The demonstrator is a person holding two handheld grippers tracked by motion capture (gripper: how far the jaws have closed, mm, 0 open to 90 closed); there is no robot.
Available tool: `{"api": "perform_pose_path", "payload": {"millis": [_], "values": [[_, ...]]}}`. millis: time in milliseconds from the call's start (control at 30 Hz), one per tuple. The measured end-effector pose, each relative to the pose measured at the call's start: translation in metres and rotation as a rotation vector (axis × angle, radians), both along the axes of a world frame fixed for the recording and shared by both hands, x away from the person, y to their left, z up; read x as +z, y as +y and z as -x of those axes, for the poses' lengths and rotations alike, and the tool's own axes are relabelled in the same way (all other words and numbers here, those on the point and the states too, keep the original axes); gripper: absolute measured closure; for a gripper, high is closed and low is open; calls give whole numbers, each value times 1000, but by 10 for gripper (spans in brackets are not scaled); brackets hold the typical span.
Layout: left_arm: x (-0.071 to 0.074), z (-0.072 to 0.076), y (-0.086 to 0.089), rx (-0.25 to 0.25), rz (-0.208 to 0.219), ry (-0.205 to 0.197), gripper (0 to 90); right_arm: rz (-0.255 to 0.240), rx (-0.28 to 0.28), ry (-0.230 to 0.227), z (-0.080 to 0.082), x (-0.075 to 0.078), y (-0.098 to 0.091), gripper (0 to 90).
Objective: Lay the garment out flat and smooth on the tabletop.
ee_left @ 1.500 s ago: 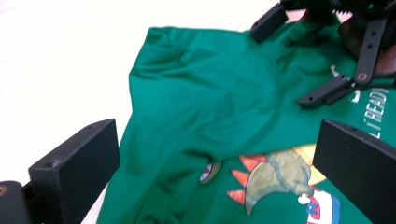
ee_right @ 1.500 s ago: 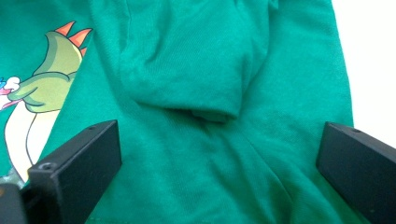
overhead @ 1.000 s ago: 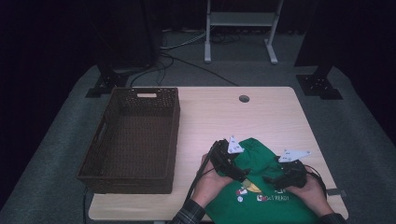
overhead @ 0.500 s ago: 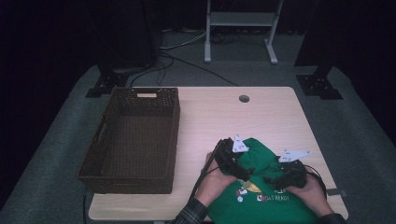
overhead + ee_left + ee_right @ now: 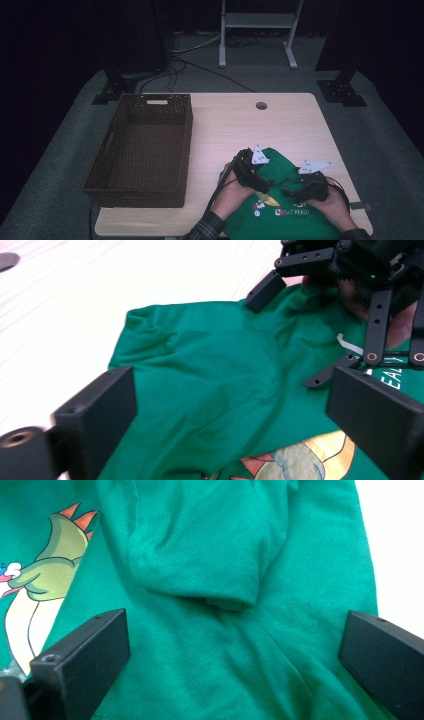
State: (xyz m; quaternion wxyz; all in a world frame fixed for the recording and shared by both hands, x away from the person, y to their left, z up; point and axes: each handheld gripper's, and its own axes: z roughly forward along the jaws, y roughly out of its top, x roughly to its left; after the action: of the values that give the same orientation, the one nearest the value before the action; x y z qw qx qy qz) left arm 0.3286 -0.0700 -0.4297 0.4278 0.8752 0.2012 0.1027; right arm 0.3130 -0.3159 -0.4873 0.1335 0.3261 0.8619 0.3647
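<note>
The table (image 5: 280, 125) is pale wood, and a dark woven basket (image 5: 142, 145) sits on its left side. At the near right edge lies a green T-shirt (image 5: 280, 200), spread flat with its printed front up. Its long axis runs from the person's edge away across the table: the lower part hangs toward the person, and the rumpled upper part with a folded sleeve (image 5: 200, 565) points to the far side. A cartoon print (image 5: 45, 565) and white lettering (image 5: 292, 212) sit near the middle of the cloth.

The left gripper (image 5: 257, 180) rests low over the shirt's left half. Its fingers (image 5: 95, 415) stand wide and have just been closing a little, with green cloth lying beneath and between them but not pinched. The right gripper (image 5: 295, 192) hovers over the right half. Its fingers (image 5: 85, 655) also stand wide apart, the sleeve fold lying just ahead between them, untouched by either one.
</note>
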Motion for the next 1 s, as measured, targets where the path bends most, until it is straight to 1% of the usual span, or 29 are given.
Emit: {"api": "perform_pose_path", "payload": {"millis": [67,133,200,267,333,367,467,500,600,667,733,900,933,1000], "values": [[-1,0,-1,0,3,-2,129,0,0,0,0,0,0,0],[-2,-1,-3,-20,14,0,190,-1,0,0,0,0,0,0],[-2,0,-4,-25,10,-3,237,-1,0,1,0,0,0,0],[-5,0,-6,-43,-3,3,283,-1,0,0,0,0,0,0],[-5,0,-7,-46,-6,8,329,0,0,0,0,0,0,0],[-7,0,-8,-60,-4,21,356,-1,0,0,0,0,0,0],[-9,1,-10,-74,1,27,436,0,0,0,0,0,0,0],[-10,2,-12,-90,-4,29,458,0,0,0,0,0,0,0],[-10,4,-14,-101,-11,29,500,-1,0,0,0,0,0,0],[-12,6,-16,-113,-21,27,511,-1,0,0,0,0,0,0],[-13,6,-17,-116,-20,29,531,-2,-1,1,0,0,0,0],[-19,6,-21,-120,-33,29,546,1,1,0,0,0,0,0],[-23,5,-22,-119,-37,38,546,-1,0,1,0,0,0,0],[-25,5,-23,-120,-38,42,546,-1,-1,1,0,0,0,0]]}}
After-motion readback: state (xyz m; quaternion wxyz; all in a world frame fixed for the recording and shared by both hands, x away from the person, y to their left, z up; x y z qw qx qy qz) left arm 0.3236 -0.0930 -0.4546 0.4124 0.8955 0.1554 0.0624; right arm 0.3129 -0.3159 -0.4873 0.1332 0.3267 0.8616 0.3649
